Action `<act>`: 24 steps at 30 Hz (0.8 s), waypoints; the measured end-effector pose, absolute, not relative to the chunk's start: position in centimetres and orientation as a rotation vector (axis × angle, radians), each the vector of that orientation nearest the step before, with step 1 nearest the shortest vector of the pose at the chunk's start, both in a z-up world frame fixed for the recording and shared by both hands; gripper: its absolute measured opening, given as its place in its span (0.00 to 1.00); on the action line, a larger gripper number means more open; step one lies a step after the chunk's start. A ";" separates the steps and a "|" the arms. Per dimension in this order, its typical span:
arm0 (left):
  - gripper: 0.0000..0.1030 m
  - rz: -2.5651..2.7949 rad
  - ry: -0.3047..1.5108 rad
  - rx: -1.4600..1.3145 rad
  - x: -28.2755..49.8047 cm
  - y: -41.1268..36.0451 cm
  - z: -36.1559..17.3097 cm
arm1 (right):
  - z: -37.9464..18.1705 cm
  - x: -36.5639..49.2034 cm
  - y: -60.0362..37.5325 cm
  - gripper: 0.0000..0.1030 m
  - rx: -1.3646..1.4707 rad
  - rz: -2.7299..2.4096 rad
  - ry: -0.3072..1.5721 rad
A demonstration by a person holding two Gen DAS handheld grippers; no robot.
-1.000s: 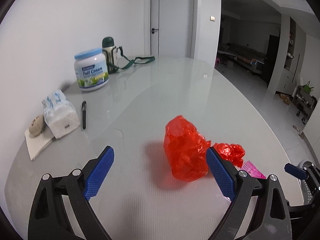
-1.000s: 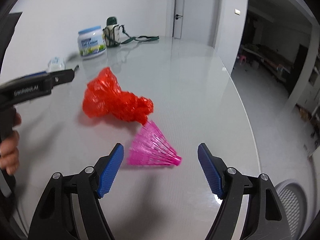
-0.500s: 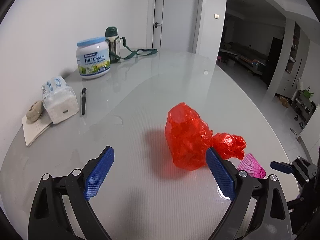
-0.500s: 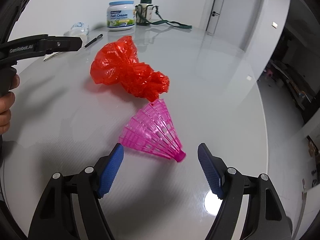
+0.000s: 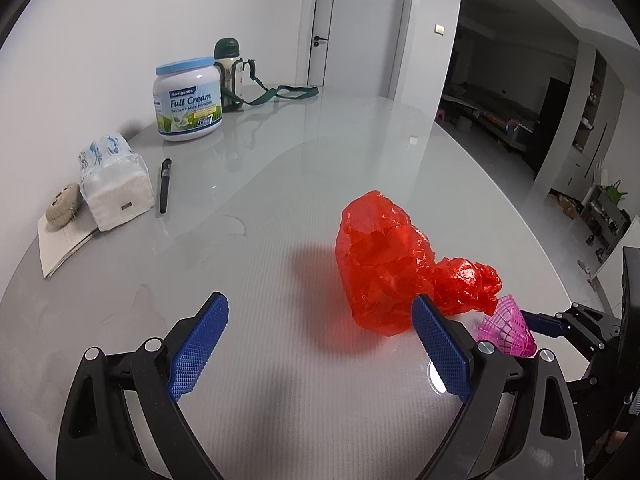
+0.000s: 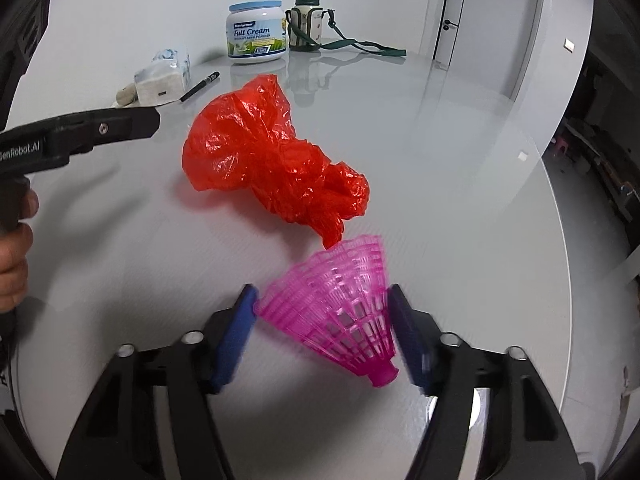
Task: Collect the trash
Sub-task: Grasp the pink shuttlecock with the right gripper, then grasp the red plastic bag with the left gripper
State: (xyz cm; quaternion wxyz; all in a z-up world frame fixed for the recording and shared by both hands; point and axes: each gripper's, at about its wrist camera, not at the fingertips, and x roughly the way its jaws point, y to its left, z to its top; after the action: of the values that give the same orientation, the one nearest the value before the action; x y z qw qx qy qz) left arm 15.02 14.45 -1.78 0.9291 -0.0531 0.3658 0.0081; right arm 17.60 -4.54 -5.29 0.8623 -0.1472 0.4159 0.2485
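On the surface a crumpled bag is set near the middle, with a shuttlecock just beside its near end. Far back by the wall, a tin, a flask, a tissue pack and a pen are placed.

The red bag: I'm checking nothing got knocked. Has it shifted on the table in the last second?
No. In the left wrist view the red bag lies where it did relative to the pen and milk tin.
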 end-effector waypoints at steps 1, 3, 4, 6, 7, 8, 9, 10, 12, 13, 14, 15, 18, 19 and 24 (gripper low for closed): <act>0.89 0.016 0.753 -0.109 15.1 14.5 -1.9 | -5.3 17.6 -4.5 0.61 -0.306 0.519 0.871; 0.89 0.015 0.756 -0.110 15.1 14.5 -2.0 | -5.3 17.3 -4.8 0.59 -0.293 0.514 0.869; 0.89 0.014 0.754 -0.109 15.1 14.4 -2.0 | -5.3 17.3 -4.9 0.58 -0.283 0.509 0.870; 0.88 0.013 0.749 -0.105 15.0 14.3 -1.8 | -5.2 17.1 -5.2 0.56 -0.262 0.500 0.871; 0.88 0.012 0.745 -0.104 14.9 14.2 -1.8 | -5.1 17.0 -5.4 0.54 -0.250 0.494 0.868; 0.89 0.010 0.742 -0.102 14.9 14.2 -1.6 | -5.0 16.8 -5.7 0.52 -0.229 0.488 0.866; 0.89 0.008 0.740 -0.101 14.8 14.1 -1.5 | -5.0 16.7 -5.9 0.51 -0.206 0.483 0.864; 0.89 0.006 0.738 -0.099 14.7 14.0 -1.4 | -4.9 16.5 -6.2 0.51 -0.185 0.479 0.862; 0.89 0.000 0.735 -0.097 14.5 13.7 -1.3 | -4.8 16.0 -6.6 0.50 -0.148 0.473 0.851; 0.89 -0.003 0.734 -0.096 14.4 13.5 -1.2 | -4.8 15.8 -6.8 0.50 -0.135 0.472 0.849; 0.89 -0.005 0.733 -0.092 14.3 13.3 -1.2 | -4.7 15.7 -7.0 0.50 -0.115 0.471 0.844; 0.89 -0.006 0.734 -0.090 14.2 13.2 -1.1 | -4.6 15.5 -7.2 0.50 -0.098 0.472 0.839; 0.89 -0.017 0.734 -0.087 14.0 12.6 -0.9 | -4.1 14.8 -7.7 0.50 -0.069 0.469 0.822; 0.89 -0.021 0.734 -0.084 13.9 12.4 -0.9 | -4.0 14.5 -7.8 0.50 -0.066 0.464 0.818; 0.89 -0.042 0.736 -0.075 13.9 11.3 -0.7 | -3.3 13.2 -8.9 0.50 -0.054 0.385 0.797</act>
State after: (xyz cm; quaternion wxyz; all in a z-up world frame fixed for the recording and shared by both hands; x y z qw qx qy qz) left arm 13.89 11.30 -0.72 0.9321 -0.0368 0.3597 -0.0203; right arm 13.16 -8.87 -3.32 0.9033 -0.0262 0.3857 0.1861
